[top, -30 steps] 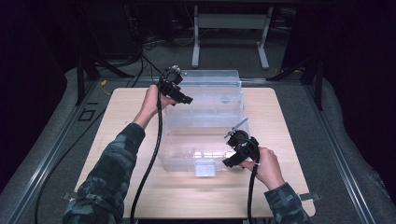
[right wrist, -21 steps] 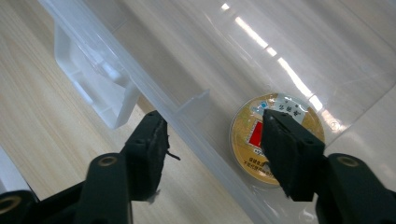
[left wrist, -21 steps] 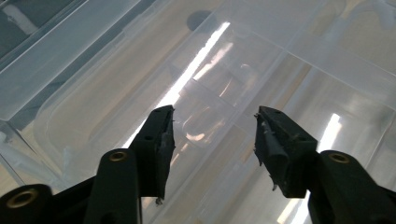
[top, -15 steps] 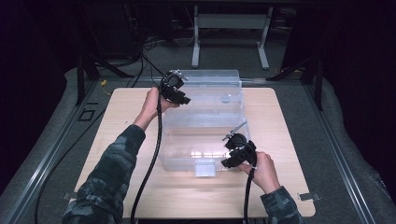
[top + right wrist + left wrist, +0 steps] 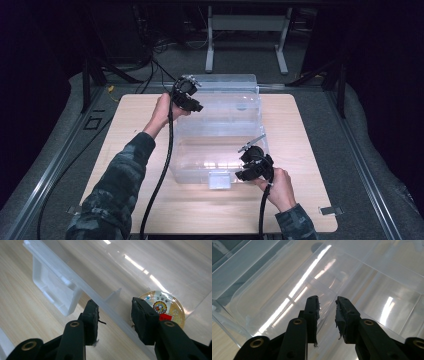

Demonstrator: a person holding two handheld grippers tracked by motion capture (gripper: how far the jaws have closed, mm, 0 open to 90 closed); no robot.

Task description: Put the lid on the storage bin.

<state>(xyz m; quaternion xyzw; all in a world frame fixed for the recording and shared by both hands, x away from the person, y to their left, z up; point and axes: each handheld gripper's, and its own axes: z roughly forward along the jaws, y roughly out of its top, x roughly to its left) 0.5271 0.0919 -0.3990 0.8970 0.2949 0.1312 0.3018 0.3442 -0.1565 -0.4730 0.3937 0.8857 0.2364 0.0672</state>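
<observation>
Clear plastic storage box (image 5: 220, 135) sits in the middle of the wooden table (image 5: 310, 145), its lid apparently on and a white latch (image 5: 219, 179) at the near edge. The left gripper (image 5: 192, 102) is at the far left corner, and its jaws have just been closing; in the left gripper view a transparent edge of the box runs between the pads (image 5: 313, 312), which stand narrowly apart, though I cannot tell whether they press on it yet. The right gripper (image 5: 247, 175) is at the near rim beside the latch; its jaws have also just been closing and straddle the rim (image 5: 105, 302) with gaps on both sides, so nothing is gripped there. A round foil-labelled item (image 5: 163, 306) lies beyond the rim, under or inside the plastic. The risk from here is slippage: smooth, thin plastic could slide out of the pads, and an uneven pull from two opposite corners could twist the lid or drag the whole box across the table.
</observation>
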